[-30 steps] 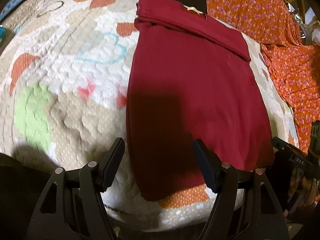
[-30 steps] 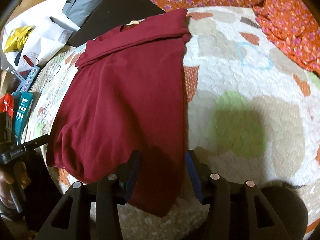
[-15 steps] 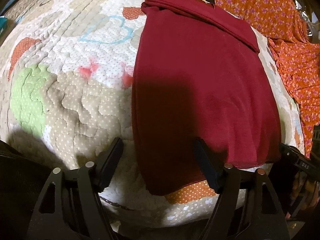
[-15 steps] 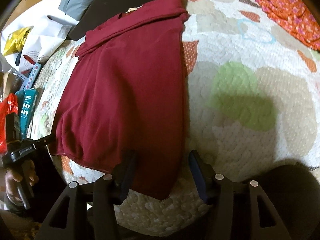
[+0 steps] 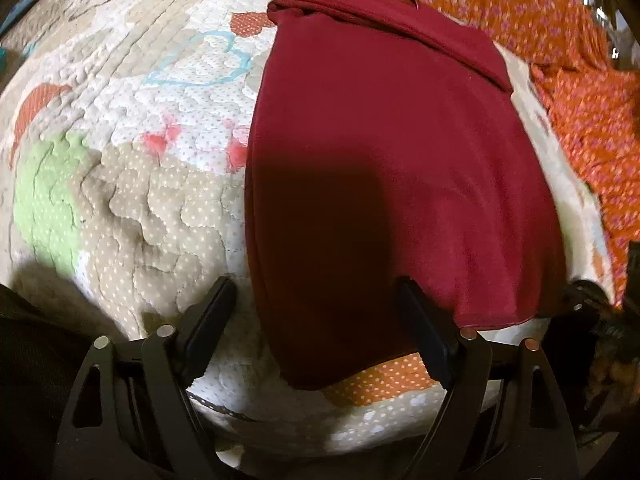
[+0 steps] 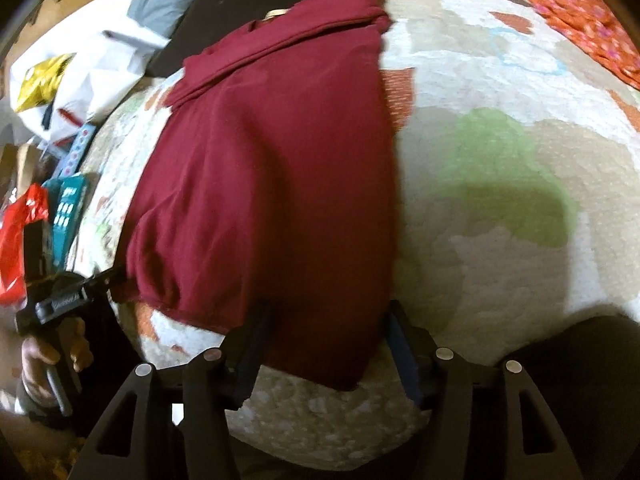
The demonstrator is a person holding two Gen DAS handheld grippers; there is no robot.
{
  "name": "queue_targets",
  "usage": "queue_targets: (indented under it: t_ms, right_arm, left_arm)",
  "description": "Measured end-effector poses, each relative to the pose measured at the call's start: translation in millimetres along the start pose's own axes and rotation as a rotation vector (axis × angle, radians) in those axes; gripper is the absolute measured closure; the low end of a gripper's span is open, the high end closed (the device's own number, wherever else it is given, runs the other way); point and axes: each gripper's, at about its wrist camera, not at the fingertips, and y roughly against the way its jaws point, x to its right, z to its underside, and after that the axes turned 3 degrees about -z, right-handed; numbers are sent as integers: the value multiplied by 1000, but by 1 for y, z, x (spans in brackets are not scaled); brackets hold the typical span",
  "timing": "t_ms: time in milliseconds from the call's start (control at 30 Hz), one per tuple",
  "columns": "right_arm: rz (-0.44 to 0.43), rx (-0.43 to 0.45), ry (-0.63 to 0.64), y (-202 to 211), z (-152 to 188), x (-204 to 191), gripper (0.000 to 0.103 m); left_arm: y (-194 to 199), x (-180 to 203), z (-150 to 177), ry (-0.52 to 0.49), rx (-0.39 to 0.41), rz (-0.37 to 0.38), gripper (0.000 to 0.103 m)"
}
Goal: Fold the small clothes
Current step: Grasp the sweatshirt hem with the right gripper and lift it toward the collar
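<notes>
Left wrist view: the left gripper (image 5: 316,324) hangs spread wide, nothing between its fingers, straddling the near left corner of the maroon shirt (image 5: 384,152). The shirt lies flat on the quilted bed (image 5: 132,128), long axis running straight away from the gripper, collar end far, hem nearest. Orange floral fabric (image 5: 592,120) sits off to the right.

Right wrist view: the right gripper (image 6: 328,344) is likewise released, its fingers either side of the near right hem corner, which droops toward the bed's edge. Both grippers look about equally close to their own corners, so a hem-to-collar fold seems the likely move. The left gripper shows at far left. No containers on the bed; just bags (image 6: 80,68) and clutter beyond it.
</notes>
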Motion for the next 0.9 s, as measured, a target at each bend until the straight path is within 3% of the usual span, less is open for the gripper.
queue_targets:
  t_ms: [33,67,100,133,167,300,500,667,900]
  right_arm:
    - [10,4,19,0,0,-4,57]
    - [5,15,32,1,0,-6,73]
    - [-6,31,36,3,0,-7,80]
    - [-27,43,39,4,0,-8,92]
    - [-36,51,43,5,-1,-9,93]
    - [-99,85,56,13,-9,-15,93]
    - [-221,212,52,43,-49,-19,94]
    - [-216,319,70,58,-95,-24,94]
    - [-184,414,87,59,-181,-27,94]
  left_arm:
    - [2,-2,0,10,7,7,46]
    - [3,-4,0,18,3,22,76]
    - [2,-6,0,37,-12,47,86]
    - [2,-9,0,50,-13,57,87]
    - [3,-9,-1,49,-12,60,94]
    - [18,-6,-11,37,12,103,95]
    - [38,-2,-44,16,68,154,96]
    - [47,-3,-89,36,130,156,96]
    - [47,6,-183,39,227,148,96]
